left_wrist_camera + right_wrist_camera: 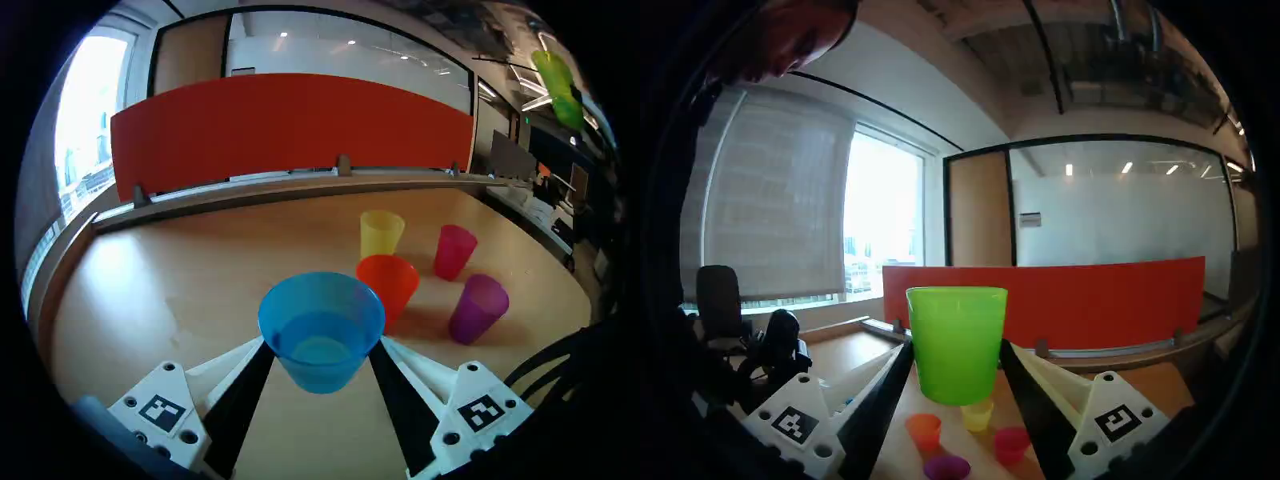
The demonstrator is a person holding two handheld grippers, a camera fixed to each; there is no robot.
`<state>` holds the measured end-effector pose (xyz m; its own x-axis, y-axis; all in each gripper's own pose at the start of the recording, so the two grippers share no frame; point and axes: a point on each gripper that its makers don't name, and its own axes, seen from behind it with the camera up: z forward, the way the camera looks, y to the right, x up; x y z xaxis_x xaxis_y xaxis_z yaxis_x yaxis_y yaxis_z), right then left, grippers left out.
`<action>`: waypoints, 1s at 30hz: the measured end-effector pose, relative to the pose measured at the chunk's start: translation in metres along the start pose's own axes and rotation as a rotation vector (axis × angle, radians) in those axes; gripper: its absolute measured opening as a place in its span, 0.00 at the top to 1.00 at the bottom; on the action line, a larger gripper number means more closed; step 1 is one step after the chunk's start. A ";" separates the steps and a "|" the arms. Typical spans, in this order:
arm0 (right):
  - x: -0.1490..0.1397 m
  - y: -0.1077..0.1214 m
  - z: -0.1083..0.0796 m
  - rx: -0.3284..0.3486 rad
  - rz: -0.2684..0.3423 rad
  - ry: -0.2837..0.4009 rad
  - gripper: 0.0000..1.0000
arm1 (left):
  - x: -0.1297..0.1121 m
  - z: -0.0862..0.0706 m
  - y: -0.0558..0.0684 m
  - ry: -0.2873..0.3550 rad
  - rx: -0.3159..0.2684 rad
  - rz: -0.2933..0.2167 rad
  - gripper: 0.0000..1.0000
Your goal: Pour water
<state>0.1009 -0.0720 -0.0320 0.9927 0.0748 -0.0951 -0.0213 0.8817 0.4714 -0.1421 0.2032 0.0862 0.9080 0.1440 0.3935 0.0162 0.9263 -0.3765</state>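
In the left gripper view my left gripper (320, 356) is shut on a blue cup (322, 330), held upright above the wooden table (200, 264); water shows in its bottom. Beyond it on the table stand an orange cup (392, 284), a yellow cup (381, 233), a pink cup (454, 251) and a purple cup (478, 308). A green cup (560, 86) hangs high at the upper right. In the right gripper view my right gripper (957, 360) is shut on that green cup (957, 344), upright and raised well above the orange cup (924, 432), yellow cup (978, 415), pink cup (1010, 444) and purple cup (947, 467).
A red divider panel (288, 128) runs along the table's far edge. A window (880, 240) lies to the left, glass walls behind. A person's head (792, 36) leans in at the upper left of the right gripper view. Dark chairs (720, 312) stand by the window.
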 end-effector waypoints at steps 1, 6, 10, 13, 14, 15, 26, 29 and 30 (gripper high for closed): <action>0.002 -0.001 0.000 0.002 0.000 0.002 0.18 | 0.008 -0.005 0.000 0.006 -0.003 0.009 0.19; 0.009 -0.004 0.000 0.012 -0.002 0.010 0.18 | 0.047 -0.031 0.003 0.037 -0.022 0.057 0.19; 0.015 -0.009 -0.003 0.024 0.000 0.018 0.18 | 0.082 -0.053 0.007 0.059 -0.039 0.097 0.19; 0.021 -0.013 -0.005 0.029 0.002 0.026 0.18 | 0.105 -0.069 0.012 0.066 -0.059 0.116 0.19; 0.023 -0.014 -0.006 0.030 0.003 0.029 0.18 | 0.112 -0.073 0.014 0.067 -0.067 0.121 0.19; 0.024 -0.015 -0.007 0.031 0.005 0.031 0.18 | 0.118 -0.078 0.017 0.066 -0.077 0.123 0.19; 0.030 -0.024 -0.022 0.036 0.004 0.035 0.18 | 0.180 -0.126 0.050 0.100 -0.171 0.214 0.20; 0.034 -0.030 -0.025 0.043 0.002 0.042 0.18 | 0.196 -0.136 0.059 0.117 -0.190 0.247 0.19; 0.035 -0.032 -0.025 0.046 0.002 0.046 0.18 | 0.201 -0.139 0.063 0.122 -0.198 0.255 0.19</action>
<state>0.1337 -0.0862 -0.0730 0.9861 0.0985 -0.1341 -0.0162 0.8590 0.5117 0.0992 0.2416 0.0250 0.9366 0.3083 0.1667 -0.1478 0.7787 -0.6097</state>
